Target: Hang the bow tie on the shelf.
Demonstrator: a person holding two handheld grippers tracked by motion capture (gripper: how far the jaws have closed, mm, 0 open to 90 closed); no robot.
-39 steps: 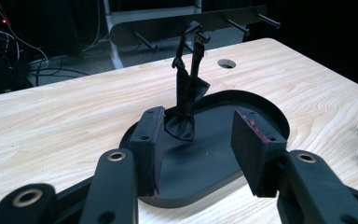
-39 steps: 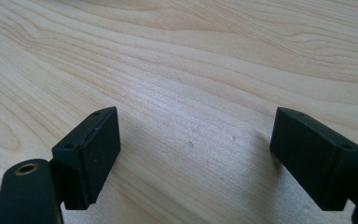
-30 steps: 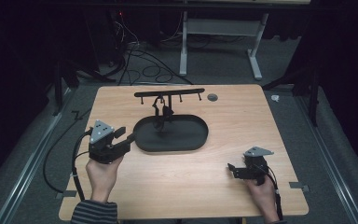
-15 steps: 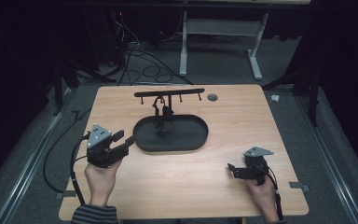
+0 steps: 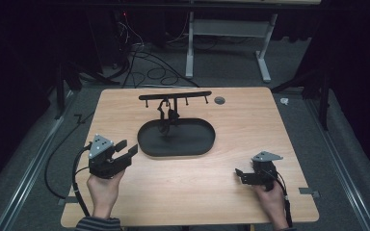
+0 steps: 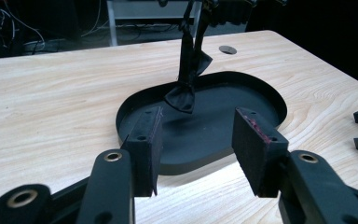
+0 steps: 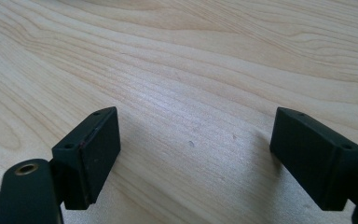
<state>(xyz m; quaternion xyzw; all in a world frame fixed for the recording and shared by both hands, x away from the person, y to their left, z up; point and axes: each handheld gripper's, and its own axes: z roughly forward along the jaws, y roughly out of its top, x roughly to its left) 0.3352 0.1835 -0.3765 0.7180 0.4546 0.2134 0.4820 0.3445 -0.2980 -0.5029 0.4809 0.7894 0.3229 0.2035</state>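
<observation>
Change: your left gripper (image 5: 125, 151) drew back a little from the tray (image 5: 192, 147) toward you; the right gripper (image 5: 241, 174) kept still.
Left fingers (image 6: 147, 140): partly open, holding nothing.
Right fingers (image 7: 91, 149): wide apart, empty, low over the bare surface (image 5: 197, 192).
Dark strap (image 6: 186, 70): ahead of your left fingers, hanging from the stand (image 5: 175, 96) over the tray, untouched.
Meaning: the reach for the strap hadn't begun.

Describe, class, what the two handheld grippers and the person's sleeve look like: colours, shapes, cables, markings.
The left gripper and right gripper are both black, and each carries a grey three-cornered plate on top and trails a black cable. Each has two blocky black rectangular pads with small screw holes; brass-coloured eyelets sit in the jaw arms. The left pads show reddish smears. A striped sleeve cuff covers the left wrist.
</observation>
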